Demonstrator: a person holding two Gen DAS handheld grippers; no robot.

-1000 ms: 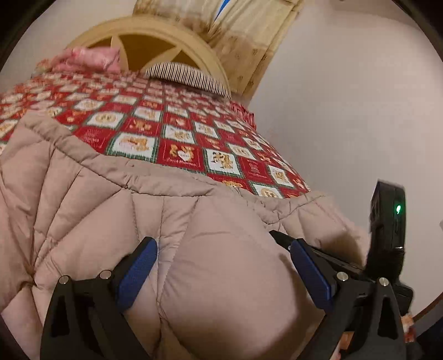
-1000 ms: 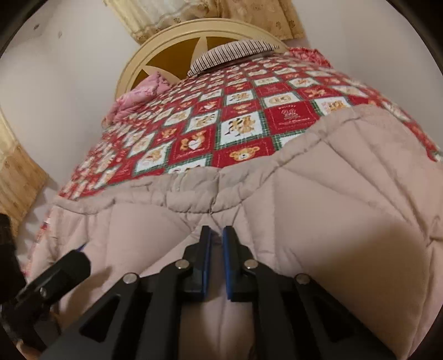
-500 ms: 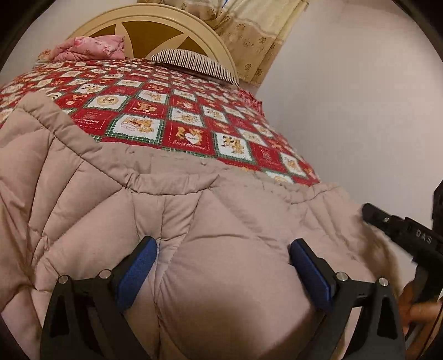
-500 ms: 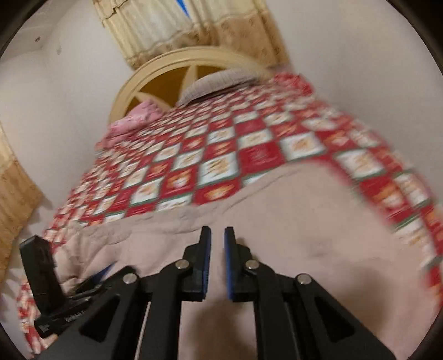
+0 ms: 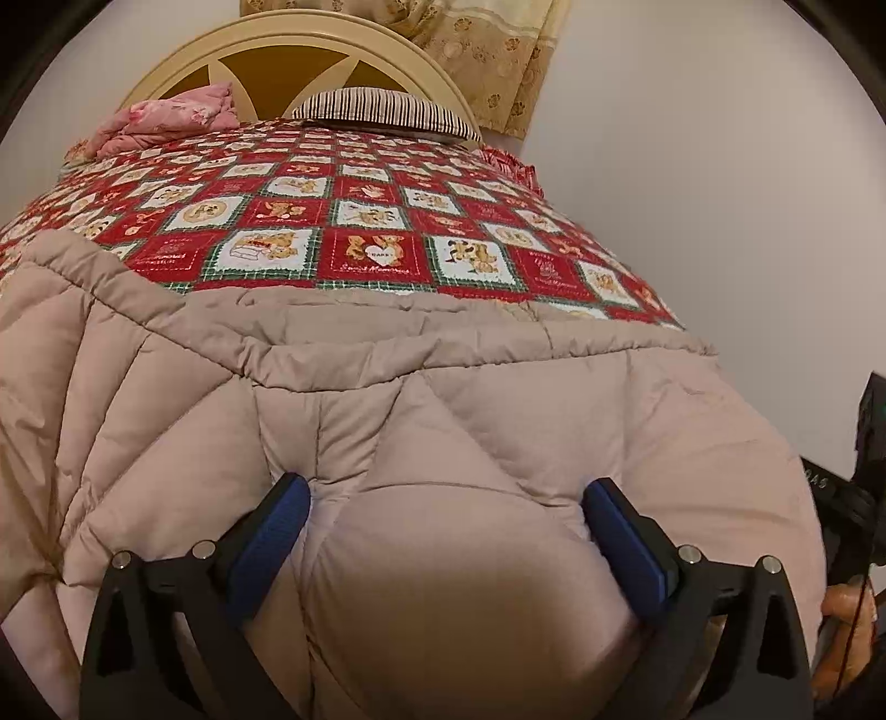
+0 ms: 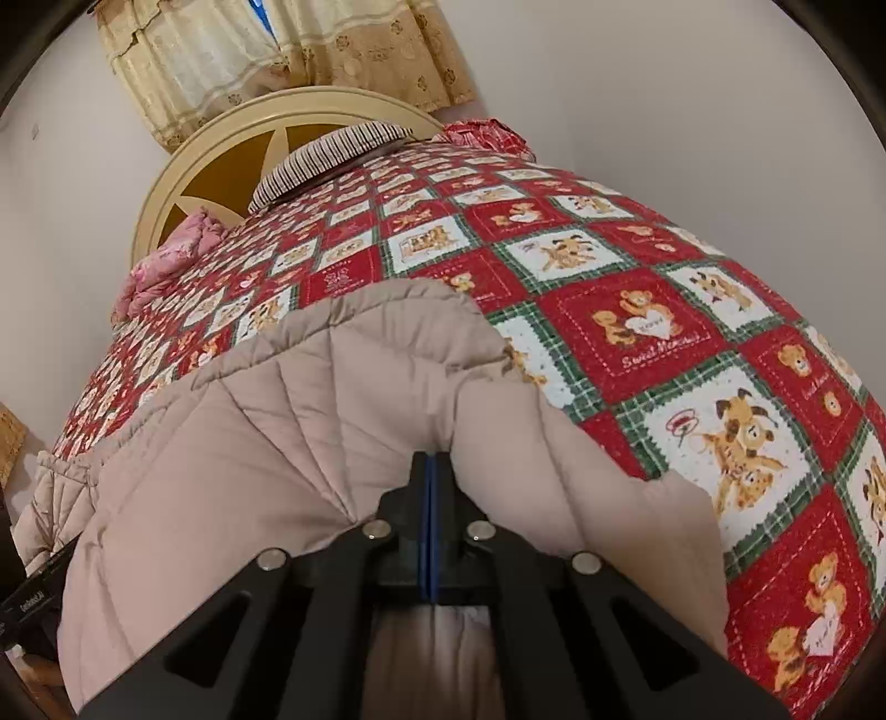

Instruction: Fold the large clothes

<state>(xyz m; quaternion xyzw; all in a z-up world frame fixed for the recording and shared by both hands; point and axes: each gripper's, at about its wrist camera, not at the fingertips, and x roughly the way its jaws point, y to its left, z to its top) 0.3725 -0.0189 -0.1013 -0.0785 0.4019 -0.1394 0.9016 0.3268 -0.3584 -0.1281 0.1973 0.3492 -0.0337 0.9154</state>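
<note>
A large beige quilted padded garment [image 5: 387,421] lies over the near end of the bed; it also shows in the right wrist view [image 6: 310,421]. My left gripper [image 5: 443,498] is open, its blue-padded fingers [image 5: 271,531] spread wide with a puffed fold of the garment bulging between them. My right gripper [image 6: 431,471] is shut on the garment, its fingertips pinched on a gathered fold at the garment's right part. The other gripper shows at the edge of each view.
The bed carries a red, white and green teddy-bear patchwork bedspread [image 5: 376,221]. A striped pillow [image 5: 387,111] and a pink bundle [image 5: 166,119] lie by the cream headboard [image 5: 288,50]. Curtains [image 6: 288,55] hang behind. A white wall runs along the bed's right side.
My right gripper has closed fully on the garment and pulled its right part inward, baring bedspread at the right. My left gripper stays open over the same fold, with its view tilted up slightly.
</note>
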